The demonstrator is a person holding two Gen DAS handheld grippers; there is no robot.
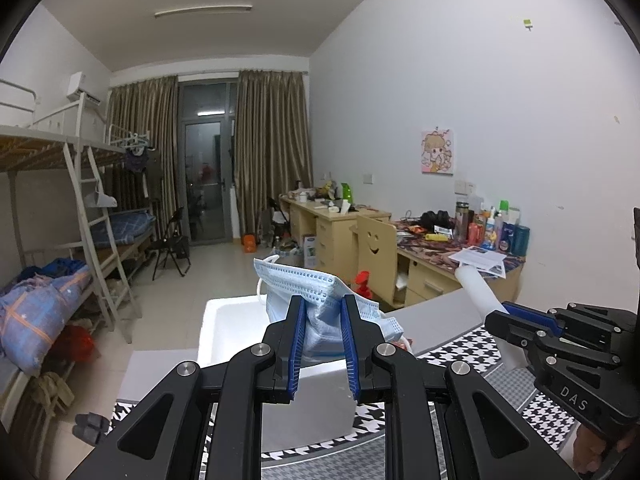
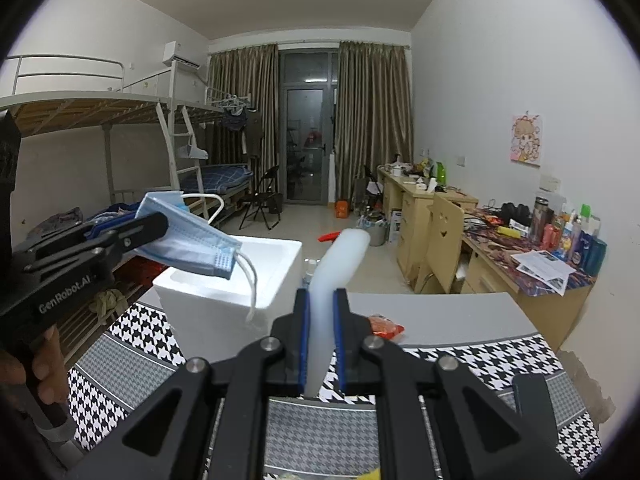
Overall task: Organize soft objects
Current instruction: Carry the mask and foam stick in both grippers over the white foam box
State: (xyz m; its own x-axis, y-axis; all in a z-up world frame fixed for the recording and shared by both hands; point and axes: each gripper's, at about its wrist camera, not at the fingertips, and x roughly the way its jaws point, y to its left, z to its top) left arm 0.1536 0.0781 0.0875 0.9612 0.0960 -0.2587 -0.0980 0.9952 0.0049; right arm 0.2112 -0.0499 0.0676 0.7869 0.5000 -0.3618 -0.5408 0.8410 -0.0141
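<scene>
— Left gripper [image 1: 322,316]?
— Clamped on a pleated blue face mask [image 1: 316,300], thin non-woven fabric bunched between the ribbed blue pads, white elastic loops dangling past the fingertips.
— And below those fingers?
— A white foam box [image 1: 224,328], blocky, matte, open on top; mask hanging just above its rim in the right wrist view.
— Right gripper [image 2: 322,312]?
— Pinched narrow around a white foam tube [image 2: 340,264], smooth, translucent-looking, bending forward beyond the tips, its lower end poking out behind the pads.
— Underneath?
— Houndstooth cloth [image 2: 500,356], black-and-white woven pattern with finer grey check panels, spread over a grey table [image 2: 440,312].
— Anything beside the right fingers?
— A crinkly orange packet [image 2: 386,326] lying flat just right of the fingertips, near the box.
</scene>
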